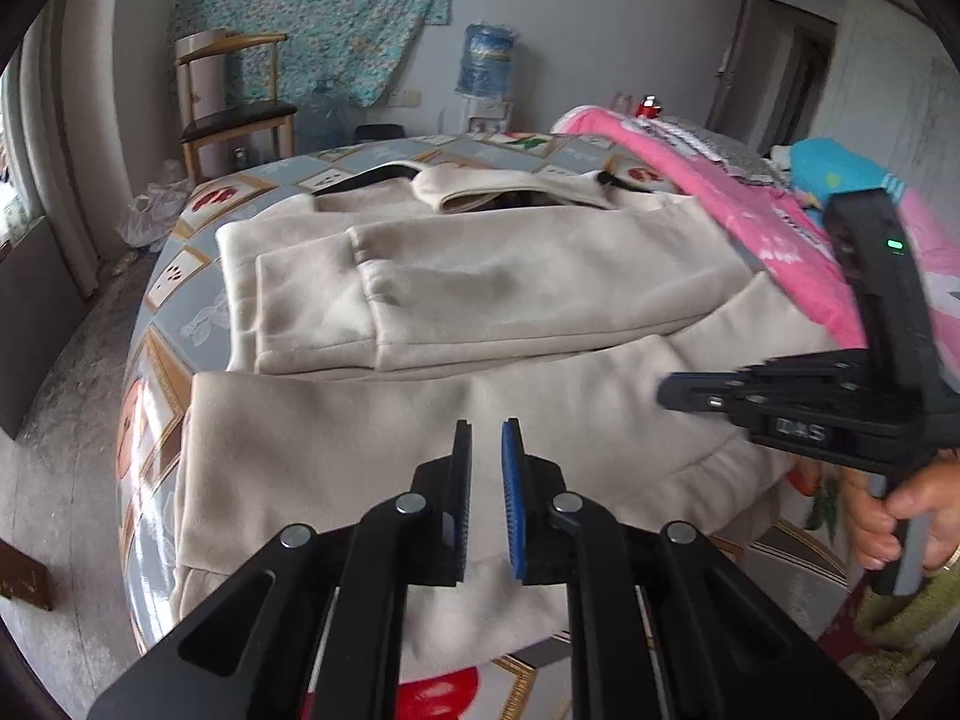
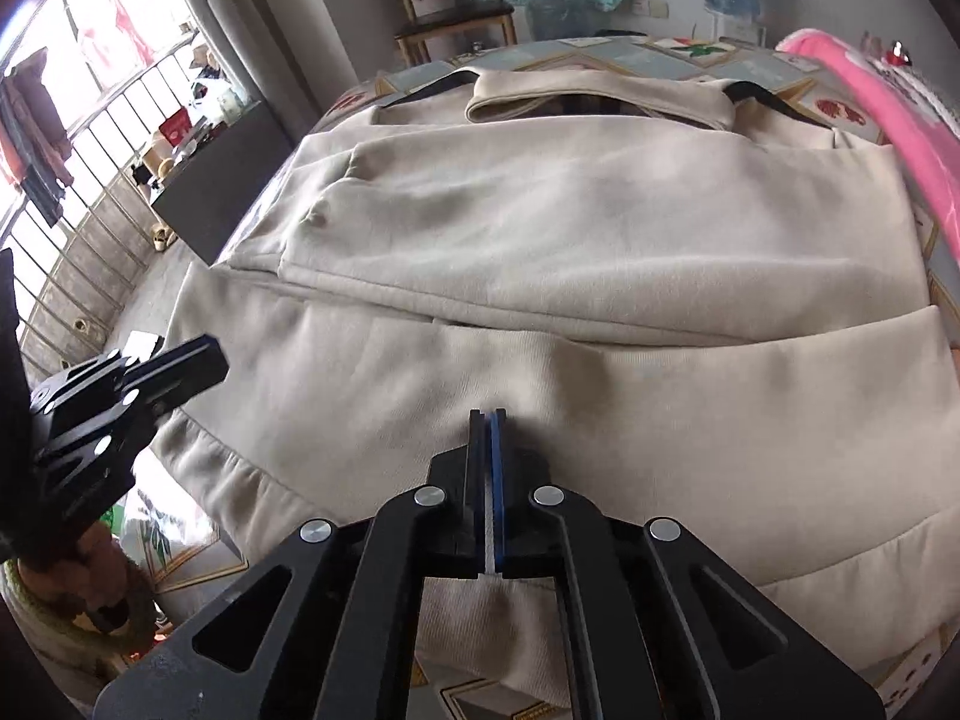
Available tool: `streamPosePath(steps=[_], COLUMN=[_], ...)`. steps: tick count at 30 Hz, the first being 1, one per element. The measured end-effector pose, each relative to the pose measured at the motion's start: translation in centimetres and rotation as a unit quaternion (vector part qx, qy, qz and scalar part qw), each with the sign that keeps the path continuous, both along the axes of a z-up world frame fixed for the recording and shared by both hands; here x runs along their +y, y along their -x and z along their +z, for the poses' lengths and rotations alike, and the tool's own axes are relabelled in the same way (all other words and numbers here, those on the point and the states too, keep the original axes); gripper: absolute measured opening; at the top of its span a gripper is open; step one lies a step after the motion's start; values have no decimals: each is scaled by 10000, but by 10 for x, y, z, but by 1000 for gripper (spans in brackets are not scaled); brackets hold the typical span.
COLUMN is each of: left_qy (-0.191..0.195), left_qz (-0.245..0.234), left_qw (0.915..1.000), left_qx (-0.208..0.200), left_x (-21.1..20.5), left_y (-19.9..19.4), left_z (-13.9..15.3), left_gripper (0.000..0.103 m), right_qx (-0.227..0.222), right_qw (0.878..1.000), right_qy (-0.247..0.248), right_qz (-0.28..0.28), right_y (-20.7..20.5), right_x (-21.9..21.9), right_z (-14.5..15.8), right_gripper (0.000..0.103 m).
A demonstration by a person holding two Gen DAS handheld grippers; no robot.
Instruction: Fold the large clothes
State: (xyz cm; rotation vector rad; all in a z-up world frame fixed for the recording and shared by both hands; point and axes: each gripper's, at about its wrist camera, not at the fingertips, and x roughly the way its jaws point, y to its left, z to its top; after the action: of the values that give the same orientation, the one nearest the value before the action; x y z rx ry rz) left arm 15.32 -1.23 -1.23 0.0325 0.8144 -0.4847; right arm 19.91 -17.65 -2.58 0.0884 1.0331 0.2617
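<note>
A large beige sweatshirt (image 1: 480,276) lies flat on the table, collar at the far side and sleeves folded across the chest. Its lower half and hem are nearest me. My left gripper (image 1: 486,438) hovers over that lower part near the hem. The jaws are all but closed, only a thin slit remains, and I see no fold pinched between them. In the right wrist view the left gripper (image 2: 207,354) sits at the sweatshirt's (image 2: 600,240) left edge. My right gripper (image 2: 489,420) is shut on the fabric near the hem, with creases running to its tips. It also shows, blurred, as the right gripper (image 1: 666,390), held by a hand (image 1: 900,510).
The table wears a patterned cloth (image 1: 174,276). A pink blanket (image 1: 690,180) lies along the sweatshirt's right side. Behind the table stand a wooden chair (image 1: 234,114) and a water dispenser (image 1: 486,72). A barred window (image 2: 90,180) is at the left, with bare floor below the table's left edge.
</note>
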Motion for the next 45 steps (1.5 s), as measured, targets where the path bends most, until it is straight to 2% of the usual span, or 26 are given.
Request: streamPosePath(steps=[4, 6, 8, 9, 11, 13, 15, 20, 24, 27, 29, 31, 35, 37, 39, 42, 45], left_qy=[468, 431, 54, 0, 204, 204, 211, 155, 173, 138, 125, 90, 23, 10, -4, -25, -36], left_qz=[-698, -875, -813, -778, -726, -719, -725, -744, -721, -697, -681, -674, -654, -643, -639, -644, -641], left_qw=[9964, 9947, 9952, 9949, 9951, 9950, 9950, 9949, 9947, 9950, 9950, 9951, 9953, 9953, 9953, 9953, 9954], left_qx=[111, 311, 533, 643, 637, 655, 660, 661, 710, 706, 718, 720, 719, 722, 726, 717, 714], left_x=[-22, -38, -52, -56, -52, -51, -50, -50, -49, -50, -50, -51, -52, -52, -53, -53, -53], left_y=[17, 18, 11, 8, 6, 4, 6, 5, 3, 5, 4, 5, 5, 5, 5, 6, 6], left_z=[7, -2, -20, -27, -29, -29, -29, -28, -28, -27, -27, -26, -26, -26, -26, -25, -25], left_gripper=[10, 10, 10, 10, 10, 10, 10, 10, 10, 10, 10, 10, 10, 10, 10, 10, 10], right_qx=[4, -8, 14, 29, 69, 116, -69, -394, -235, -13, -55, -22, -302, -371, -293, 40, -41], right_qw=[9994, 9989, 9982, 9980, 9974, 9969, 9971, 9978, 9956, 9939, 9939, 9938, 9914, 9886, 9853, 9817, 9835], right_qy=[-206, -274, -371, -400, -462, -494, -516, -274, 127, 121, 125, 137, 242, 405, 602, 637, 405], right_qz=[-275, -372, -468, -488, -556, -594, -546, -457, -902, -1096, -1097, -1105, -1247, -1400, -1574, -1794, -1764], right_y=[-13, -17, -18, -18, -18, -13, -3, 32, 48, 50, 50, 50, 59, 64, 65, 61, 60], right_x=[-3, -3, -5, -6, -7, -8, -8, -9, -26, -40, -44, -44, -53, -63, -74, -91, -101], right_z=[-1, -1, -2, -2, -2, 3, 16, 42, 32, 11, 0, 3, 28, 35, 32, 10, 4], right_gripper=[2, 2, 2, 2, 2, 8, 16, 28, 31, 30, 30, 30, 44, 45, 45, 45, 45])
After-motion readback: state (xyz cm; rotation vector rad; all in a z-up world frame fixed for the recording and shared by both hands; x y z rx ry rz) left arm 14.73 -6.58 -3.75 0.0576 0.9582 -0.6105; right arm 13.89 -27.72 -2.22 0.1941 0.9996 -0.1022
